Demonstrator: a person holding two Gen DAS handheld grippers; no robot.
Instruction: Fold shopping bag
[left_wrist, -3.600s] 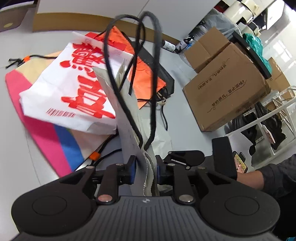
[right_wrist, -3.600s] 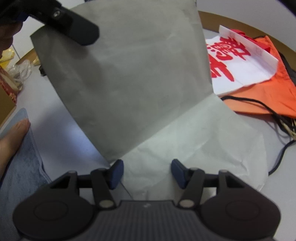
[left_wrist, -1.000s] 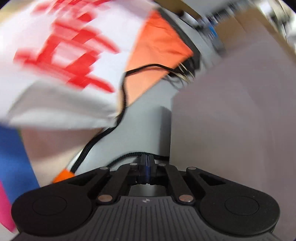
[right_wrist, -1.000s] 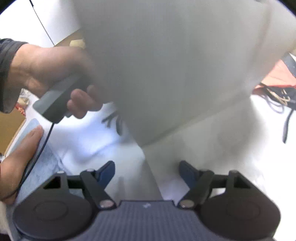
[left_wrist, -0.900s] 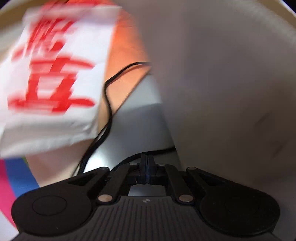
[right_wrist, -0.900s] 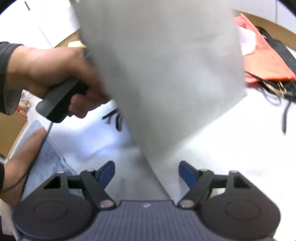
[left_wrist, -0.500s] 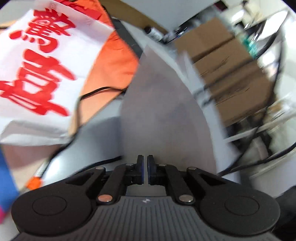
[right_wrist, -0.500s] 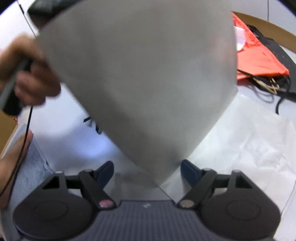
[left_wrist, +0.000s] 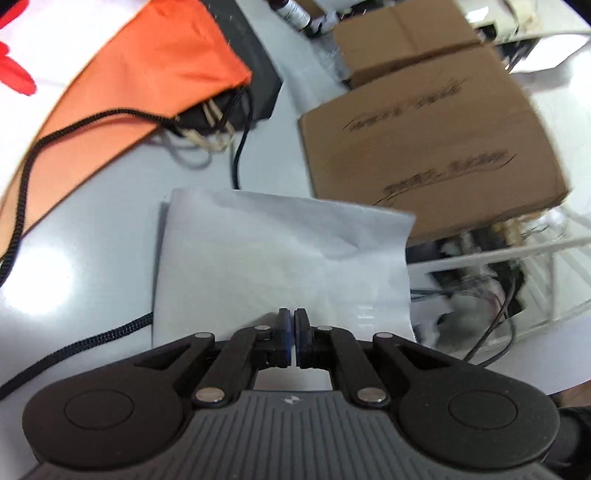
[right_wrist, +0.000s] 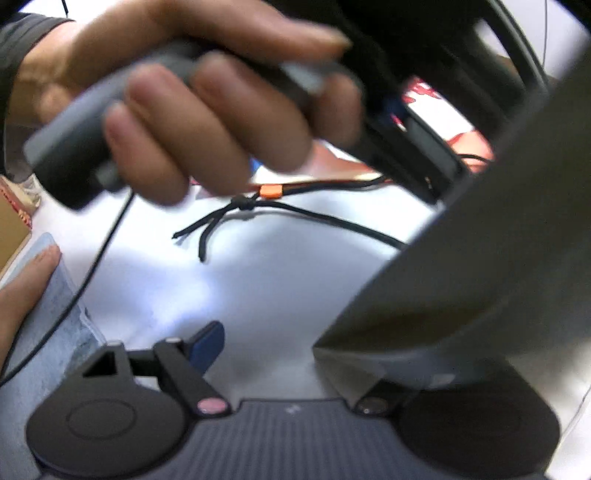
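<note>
The pale grey shopping bag (left_wrist: 280, 258) stretches forward from my left gripper (left_wrist: 293, 332), folded over on the white table. The left pads are shut on its near edge. In the right wrist view the same bag (right_wrist: 480, 258) rises as a dark, shadowed flap from the lower right toward the left gripper above. My right gripper (right_wrist: 288, 354) is open just above the table. Its left blue pad (right_wrist: 207, 347) is bare, and the flap hides its right finger. A hand (right_wrist: 207, 122) grips the left gripper's grey handle close to the right camera.
Brown cardboard boxes (left_wrist: 424, 129) stand close at the right. An orange drawstring bag (left_wrist: 147, 81) and black cords (left_wrist: 22, 177) lie at the left. A knotted cord with an orange stopper (right_wrist: 269, 191) crosses the table. Fingers (right_wrist: 22, 288) rest on a blue-grey cloth at the left.
My left gripper has swung to the right with the bag's edge, and the raised flap has come down flatter. The hand with the left gripper now fills the right wrist view.
</note>
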